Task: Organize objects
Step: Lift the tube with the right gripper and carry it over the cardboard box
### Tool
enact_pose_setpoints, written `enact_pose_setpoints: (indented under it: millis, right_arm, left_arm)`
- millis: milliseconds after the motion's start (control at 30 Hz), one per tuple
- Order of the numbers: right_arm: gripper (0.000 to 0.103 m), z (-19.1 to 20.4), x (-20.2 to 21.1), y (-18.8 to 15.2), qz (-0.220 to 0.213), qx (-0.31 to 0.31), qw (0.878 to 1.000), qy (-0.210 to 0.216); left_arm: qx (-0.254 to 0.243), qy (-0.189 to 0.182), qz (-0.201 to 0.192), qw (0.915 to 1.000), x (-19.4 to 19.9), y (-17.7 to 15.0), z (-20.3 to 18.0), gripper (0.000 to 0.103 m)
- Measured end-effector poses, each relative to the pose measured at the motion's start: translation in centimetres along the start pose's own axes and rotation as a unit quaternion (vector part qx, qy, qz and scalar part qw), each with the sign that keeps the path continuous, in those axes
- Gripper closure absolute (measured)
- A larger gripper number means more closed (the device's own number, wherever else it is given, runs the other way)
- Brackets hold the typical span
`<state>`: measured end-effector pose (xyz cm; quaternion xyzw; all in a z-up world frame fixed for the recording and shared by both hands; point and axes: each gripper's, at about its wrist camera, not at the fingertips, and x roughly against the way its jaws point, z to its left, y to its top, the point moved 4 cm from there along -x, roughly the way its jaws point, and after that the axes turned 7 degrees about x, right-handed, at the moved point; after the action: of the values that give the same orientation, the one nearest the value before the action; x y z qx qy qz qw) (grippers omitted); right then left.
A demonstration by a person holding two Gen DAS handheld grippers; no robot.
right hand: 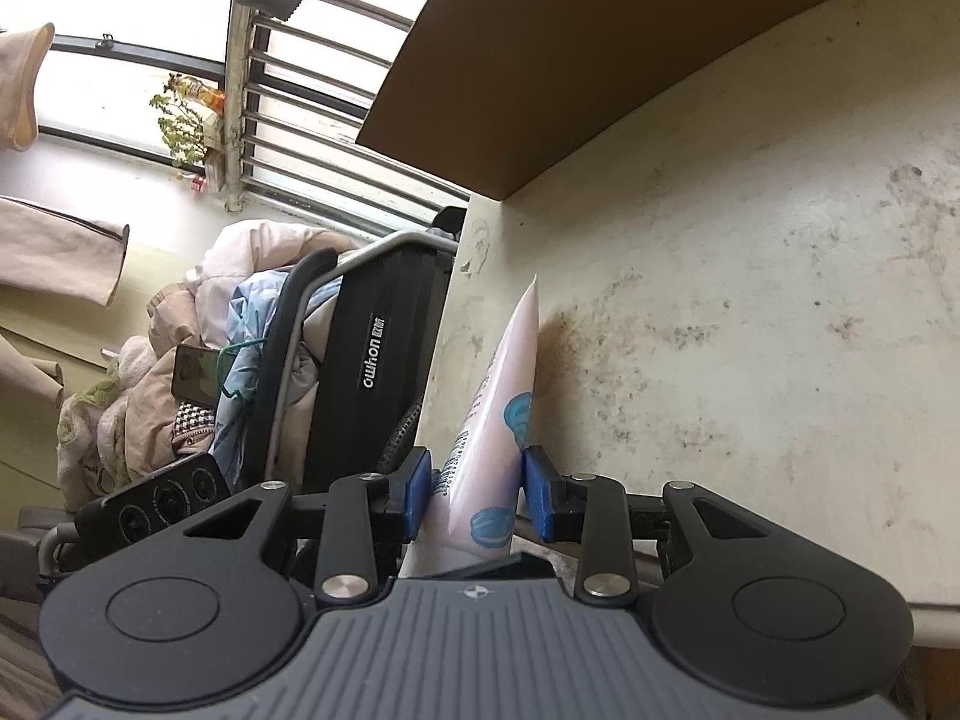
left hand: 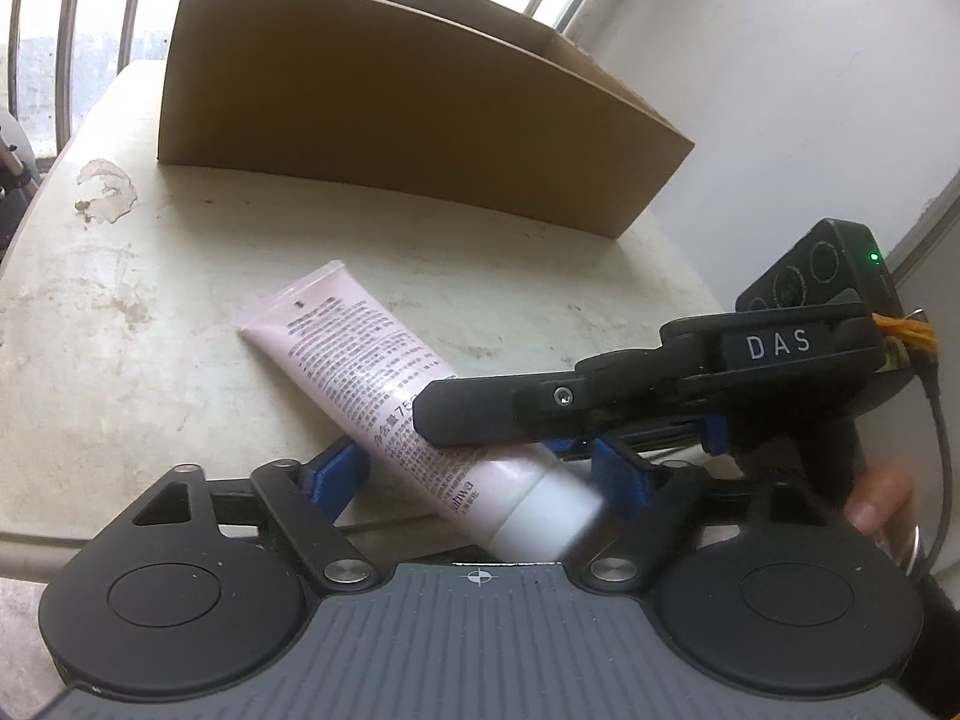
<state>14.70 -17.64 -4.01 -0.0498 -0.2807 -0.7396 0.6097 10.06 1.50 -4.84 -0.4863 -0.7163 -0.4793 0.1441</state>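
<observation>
**Tube Held by Right Gripper at the Surface Edge; Left Jaws Standing Clear**

Near the front edge of the stained surface (left hand: 120,312), a pale pink tube (left hand: 384,384) with a white cap was found lying aslant, its crimped end toward the cardboard box (left hand: 372,96) and its cap overhanging the edge. The tube was seen clamped across its body by the right gripper (right hand: 477,495), whose blue pads (right hand: 540,498) were pressed narrowly against both sides. The left gripper (left hand: 474,480) was noted with its jaws set wide, the capped end passing between them with no pad seen to press on it.

Risks were judged as follows. A soft tube gripped at mid-body could be squeezed until it slipped or twisted out. With the cap hanging beyond the edge and the left jaws not bearing on it, a fall to the floor was judged possible should the right grip be loosened early. The two grippers were crowded closely and could be knocked together. The box wall stood tall and near; the crimped end could be caught on its rim during a lift.

Writing was recorded as follows: "DAS" on the right gripper's arm; dense small print on the tube, largely illegible, with the figures "75" and a fragment "ahwa"; "owhon", with two small characters, on a black frame (right hand: 372,360) beside the surface.
</observation>
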Motion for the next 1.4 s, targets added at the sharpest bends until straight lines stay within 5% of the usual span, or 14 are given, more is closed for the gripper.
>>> enact_pose_setpoints:
  millis: [333, 1400]
  right_arm:
    - [0.066, -0.1, 0.4, 0.3, -0.003, 0.006, 1.000, 0.007]
    - [0.066, 2.4, 0.3, 1.7, -0.014, 0.046, 0.999, 0.003]
  left_arm:
    - [-0.005, 0.003, -0.009, 0.9999, 0.7, -0.4, -1.1, 0.035]
    - [-0.021, 0.012, -0.045, 0.9987, -0.1, 1.6, -2.9, 0.036]
